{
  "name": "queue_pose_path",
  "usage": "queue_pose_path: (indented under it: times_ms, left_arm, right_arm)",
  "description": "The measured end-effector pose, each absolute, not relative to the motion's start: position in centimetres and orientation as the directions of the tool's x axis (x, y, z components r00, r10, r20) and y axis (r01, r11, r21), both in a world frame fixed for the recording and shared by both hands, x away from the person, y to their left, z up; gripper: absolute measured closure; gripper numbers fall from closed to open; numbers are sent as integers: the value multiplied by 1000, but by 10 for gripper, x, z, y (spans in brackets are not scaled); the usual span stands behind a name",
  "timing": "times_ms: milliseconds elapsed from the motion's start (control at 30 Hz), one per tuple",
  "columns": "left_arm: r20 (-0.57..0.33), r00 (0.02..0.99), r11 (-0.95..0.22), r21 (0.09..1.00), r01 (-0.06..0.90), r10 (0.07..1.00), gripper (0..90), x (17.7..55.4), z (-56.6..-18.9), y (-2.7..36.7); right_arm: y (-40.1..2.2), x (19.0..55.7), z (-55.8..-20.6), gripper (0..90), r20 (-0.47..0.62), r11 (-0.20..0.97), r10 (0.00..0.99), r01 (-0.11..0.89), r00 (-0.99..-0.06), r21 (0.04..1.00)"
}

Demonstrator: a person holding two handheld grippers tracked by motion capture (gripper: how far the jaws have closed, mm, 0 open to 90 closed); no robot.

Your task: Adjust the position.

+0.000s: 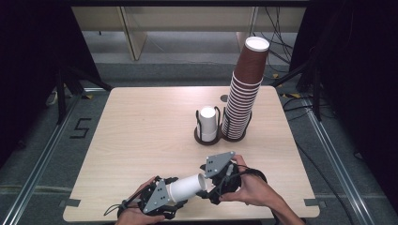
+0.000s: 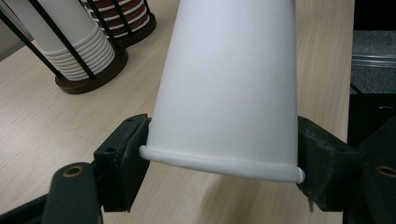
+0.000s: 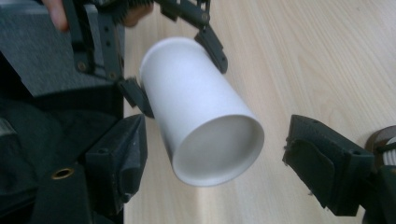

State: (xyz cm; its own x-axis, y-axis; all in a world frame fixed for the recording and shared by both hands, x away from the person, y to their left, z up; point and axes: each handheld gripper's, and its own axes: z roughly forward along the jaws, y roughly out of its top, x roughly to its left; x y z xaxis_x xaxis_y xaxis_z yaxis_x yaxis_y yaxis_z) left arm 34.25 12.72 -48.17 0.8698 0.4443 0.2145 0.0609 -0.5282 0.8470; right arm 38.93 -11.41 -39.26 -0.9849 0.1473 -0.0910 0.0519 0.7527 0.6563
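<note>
At the table's near edge, the left gripper (image 1: 174, 197) is clenching a white paper cup (image 1: 187, 187) lying sideways above the pale wooden table (image 1: 141, 126). The right gripper (image 1: 206, 185) is standing released around its far end. Beyond, a white cup stack (image 1: 208, 123) in a wire holder and a tall brown cup stack (image 1: 244, 93) are standing.

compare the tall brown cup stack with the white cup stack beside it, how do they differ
The brown cup stack is brown outside, while the white cup stack is all white. The brown cup stack towers high above its holder; the white cup stack is short and barely clears its holder's wires. The brown cup stack leans slightly to the right; the white cup stack stands straight. Both sit upside down in round dark holders, side by side on the table.
</note>
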Motion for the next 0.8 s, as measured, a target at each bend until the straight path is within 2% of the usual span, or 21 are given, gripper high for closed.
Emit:
queue_pose_path:
  times_ms: [267, 367, 567, 800]
  left_arm:
    - [239, 884, -580, 813, 44, 402, 260, 341, -481, 126]
    - [244, 889, -597, 801, 41, 387, 260, 340, -482, 124]
    - [257, 894, -612, 790, 25, 367, 260, 339, -481, 121]
    - [248, 902, -613, 790, 23, 353, 260, 339, -480, 122]
  right_arm:
    - [-102, 382, -402, 241, -152, 817, 90, -14, -984, 576]
    - [-98, 382, -404, 243, -199, 837, 39, -77, -979, 541]
    - [-91, 378, -412, 246, -204, 859, -24, -125, -979, 497]
    - [-87, 376, -418, 255, -225, 888, -12, -114, -974, 445]
